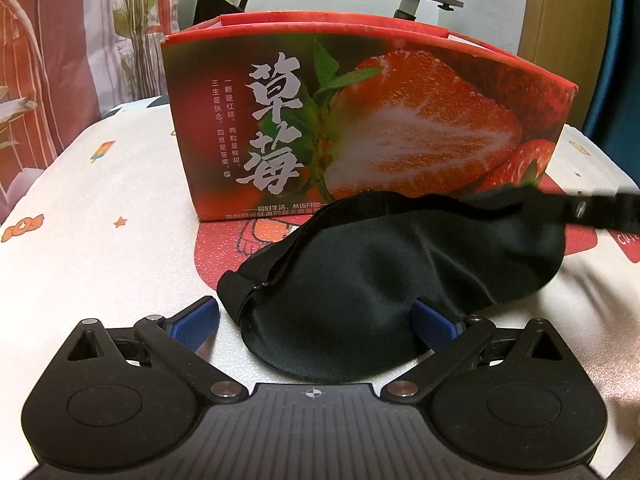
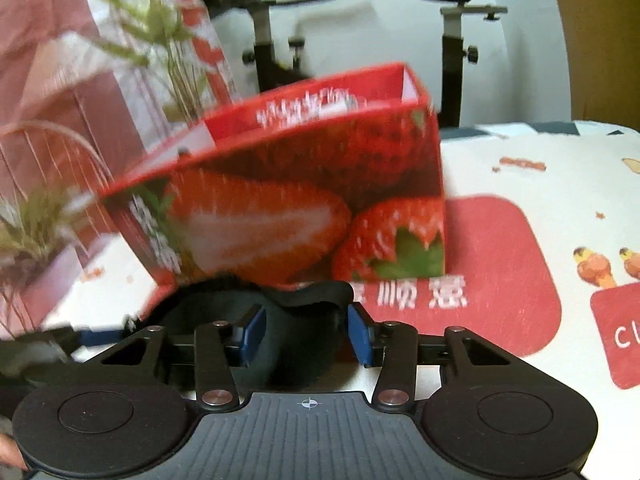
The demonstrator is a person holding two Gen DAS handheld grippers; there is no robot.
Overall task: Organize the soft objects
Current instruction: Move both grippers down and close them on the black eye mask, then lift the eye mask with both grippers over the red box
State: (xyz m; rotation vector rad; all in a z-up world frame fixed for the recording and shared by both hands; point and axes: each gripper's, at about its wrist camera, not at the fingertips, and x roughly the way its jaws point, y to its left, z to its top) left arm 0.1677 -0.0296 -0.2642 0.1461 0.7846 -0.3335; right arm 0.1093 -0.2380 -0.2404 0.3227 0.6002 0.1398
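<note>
Nearest my left camera, the left gripper stands wide open with the near end of the black eye mask lying between its blue pads; neither pad presses the cloth, so it holds nothing. That mask lies flat on the patterned bed cover, just in front of the strawberry box, which stands open-topped toward the far edge of the bed. An elastic strap runs loosely across the top of the mask.

From my right camera, the right gripper is about a third open and straddles the other end of the mask, pads set just either side of the bunched fabric. Motion blur keeps me from telling whether they actually bite yet, so I treat the grip as unconfirmed.

I judge the step in hand to be pinching the mask so it can go into the box. To do it well I want the right pads to take padded fabric rather than strap alone, since a strap-only hold would leave the mask dangling. Lifting it clear of the box's front wall before moving across should keep the light cardboard from tipping.
</note>
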